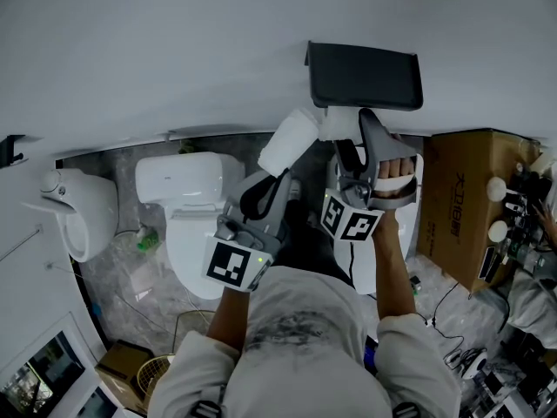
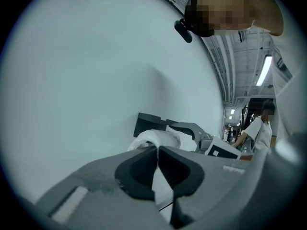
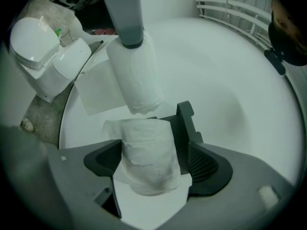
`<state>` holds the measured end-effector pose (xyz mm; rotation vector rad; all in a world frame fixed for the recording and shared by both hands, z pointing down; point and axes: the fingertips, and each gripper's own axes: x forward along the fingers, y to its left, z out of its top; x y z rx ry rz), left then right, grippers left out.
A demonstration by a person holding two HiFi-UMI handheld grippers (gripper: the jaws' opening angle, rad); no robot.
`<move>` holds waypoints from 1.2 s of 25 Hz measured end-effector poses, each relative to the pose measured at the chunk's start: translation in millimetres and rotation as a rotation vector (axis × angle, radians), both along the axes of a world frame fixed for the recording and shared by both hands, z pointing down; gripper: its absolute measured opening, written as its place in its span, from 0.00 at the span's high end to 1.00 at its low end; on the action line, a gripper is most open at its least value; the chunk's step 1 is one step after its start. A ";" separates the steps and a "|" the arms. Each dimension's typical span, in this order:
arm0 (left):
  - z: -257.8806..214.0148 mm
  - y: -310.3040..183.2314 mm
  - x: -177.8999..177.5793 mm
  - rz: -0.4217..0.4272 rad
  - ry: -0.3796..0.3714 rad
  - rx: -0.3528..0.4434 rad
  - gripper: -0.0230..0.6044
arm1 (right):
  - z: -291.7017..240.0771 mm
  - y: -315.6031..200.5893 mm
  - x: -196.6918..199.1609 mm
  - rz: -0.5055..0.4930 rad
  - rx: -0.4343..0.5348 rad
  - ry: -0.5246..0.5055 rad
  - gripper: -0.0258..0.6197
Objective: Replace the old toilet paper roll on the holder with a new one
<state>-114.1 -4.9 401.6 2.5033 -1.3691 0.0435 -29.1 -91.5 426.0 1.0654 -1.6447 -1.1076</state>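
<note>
**Two rolls, two grippers, one holder**

The right gripper (image 3: 153,163) has its jaws spread wide. Between them stands one toilet paper roll (image 3: 144,147), ragged at its edges. The pad at its 3 o'clock stands clear of the paper, and the pad at its 9 o'clock lies just beside it without squeezing. The one dark holder (image 3: 186,123) rises at this roll's 2 o'clock, with its arm between the paper and the clear pad. The roll sits at the holder.

The left gripper (image 2: 157,155) has its jaws pressed together, pinching the end of a second roll (image 3: 135,75). In the right gripper view that second roll hangs at 12 o'clock of the first, and their ends are just beside each other.

In the head view both grippers reach toward the white wall (image 1: 174,50), and the holder is at 12 o'clock of the right gripper. One white toilet (image 1: 187,190) stands at 9 o'clock of the left gripper. One white wall fixture (image 1: 78,212) is farther out the same way. One cardboard box (image 1: 466,198) stands at 3 o'clock of the right gripper.
</note>
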 end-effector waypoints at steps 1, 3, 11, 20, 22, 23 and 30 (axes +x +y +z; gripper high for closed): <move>-1.4 0.6 0.1 0.002 -0.004 0.006 0.94 | -0.3 2.0 -0.4 -0.003 -0.003 -0.004 0.28; -4.1 1.1 0.1 0.012 -0.019 0.035 0.94 | -0.2 5.7 -1.0 -0.009 -0.010 -0.014 0.28; -17.2 4.9 -0.9 -0.001 -0.022 0.051 0.94 | -7.7 25.7 -5.1 -0.034 -0.039 -0.066 0.28; -30.6 12.5 1.3 -0.003 -0.030 0.086 0.94 | -19.9 52.8 -4.0 -0.051 -0.065 -0.144 0.29; -33.1 13.7 2.5 -0.005 -0.031 0.090 0.94 | -26.8 57.3 -2.3 -0.054 -0.065 -0.179 0.32; -34.3 14.2 3.2 -0.005 -0.033 0.091 0.94 | -31.0 59.3 -1.0 -0.055 -0.065 -0.202 0.34; -49.0 16.4 8.2 -0.003 -0.038 0.119 0.94 | -68.3 71.0 11.1 -0.062 -0.063 -0.411 0.54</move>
